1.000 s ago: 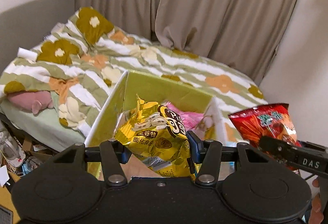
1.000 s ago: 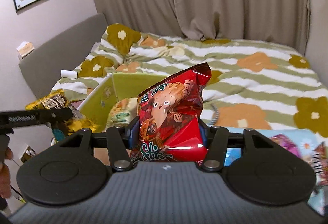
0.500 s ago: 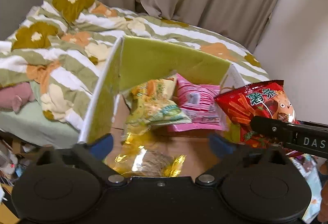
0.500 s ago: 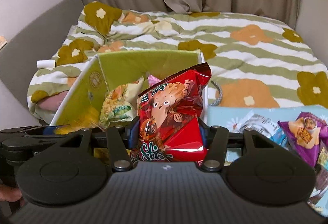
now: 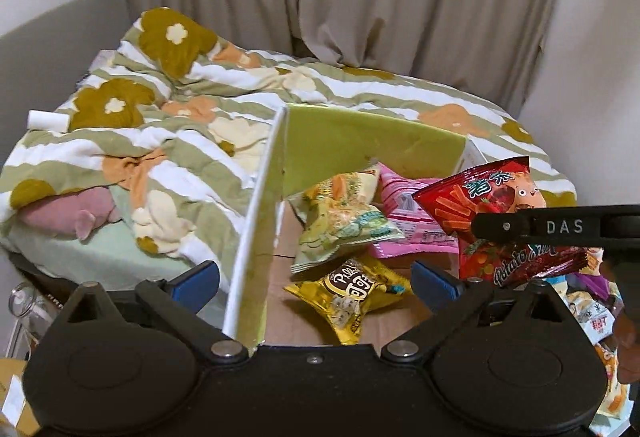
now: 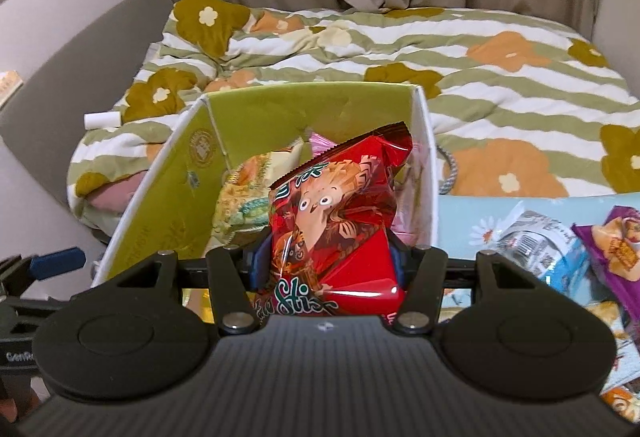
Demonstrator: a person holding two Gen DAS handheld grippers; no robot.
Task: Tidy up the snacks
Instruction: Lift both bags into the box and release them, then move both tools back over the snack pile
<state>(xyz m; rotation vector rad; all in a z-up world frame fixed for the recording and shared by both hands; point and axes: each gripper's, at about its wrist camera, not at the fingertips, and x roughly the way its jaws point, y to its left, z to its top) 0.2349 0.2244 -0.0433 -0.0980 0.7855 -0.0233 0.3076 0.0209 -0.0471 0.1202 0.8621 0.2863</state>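
My left gripper (image 5: 314, 283) stood spread wide and empty over the green box (image 5: 360, 141), because the gold bag (image 5: 356, 291) it had carried a second ago now lay on the box floor beside the yellow-green bag (image 5: 344, 221) and the pink bag (image 5: 404, 213). My right gripper (image 6: 326, 265), lower and nearer than a second before, clamped the red potato-stick bag (image 6: 340, 213) above the box opening, its jaws just beginning to ease apart around it.
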